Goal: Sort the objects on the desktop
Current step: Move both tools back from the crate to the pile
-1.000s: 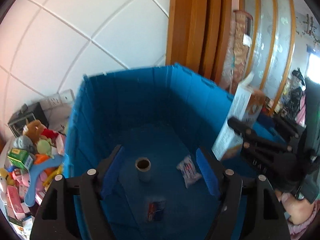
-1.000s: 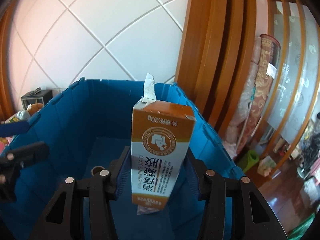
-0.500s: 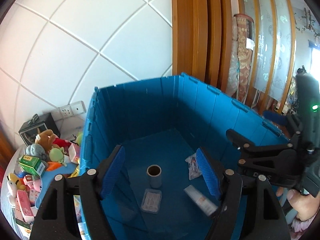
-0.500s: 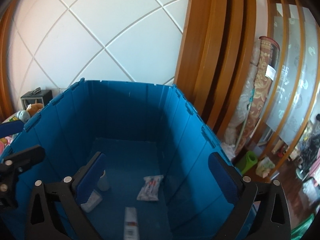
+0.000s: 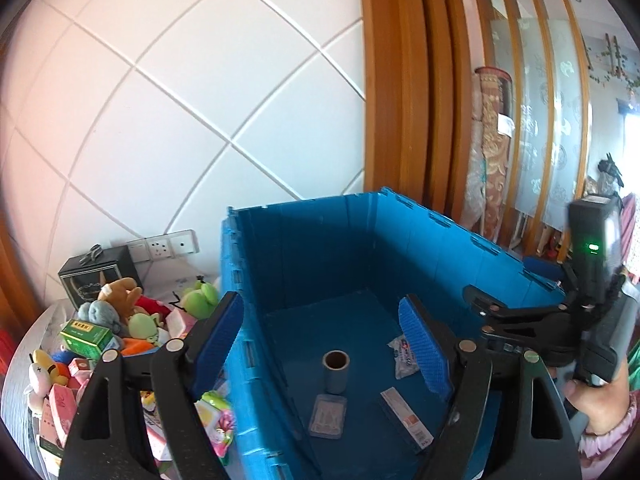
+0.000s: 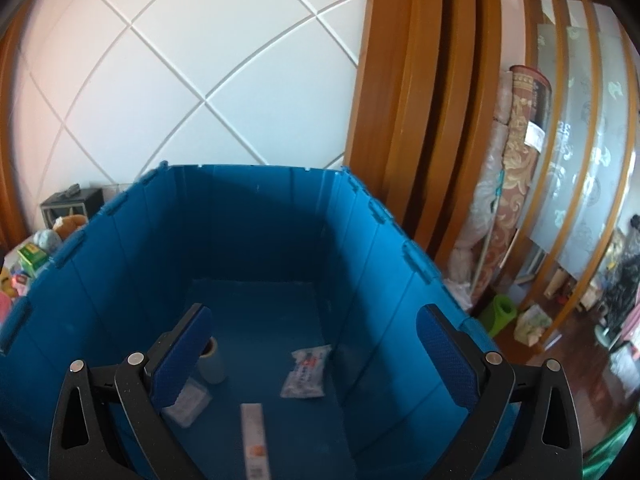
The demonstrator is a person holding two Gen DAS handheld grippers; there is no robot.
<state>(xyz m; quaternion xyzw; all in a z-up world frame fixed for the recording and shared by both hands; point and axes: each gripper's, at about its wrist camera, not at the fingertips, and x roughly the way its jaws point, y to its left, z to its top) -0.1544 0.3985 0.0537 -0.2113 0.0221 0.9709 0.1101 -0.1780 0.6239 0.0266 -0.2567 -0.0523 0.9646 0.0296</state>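
Above the blue crate [image 6: 120, 240], the right tongs [image 6: 316, 360] gape wide and empty. Their long orange-and-white box [image 6: 254, 436] lies flat on the crate floor. The left tongs [image 5: 320, 344] have just been opening, nothing between them.

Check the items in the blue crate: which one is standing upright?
The cardboard-cored roll, open end up. The flat clear plastic case, long orange-and-white box and white sachet all lie flat on the crate floor.

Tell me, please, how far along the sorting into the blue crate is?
Four things lie in the blue crate: a long box, a roll, a sachet and a clear case. The left gripper and right gripper are open and empty. The pile of toys and boxes beside the crate remains.
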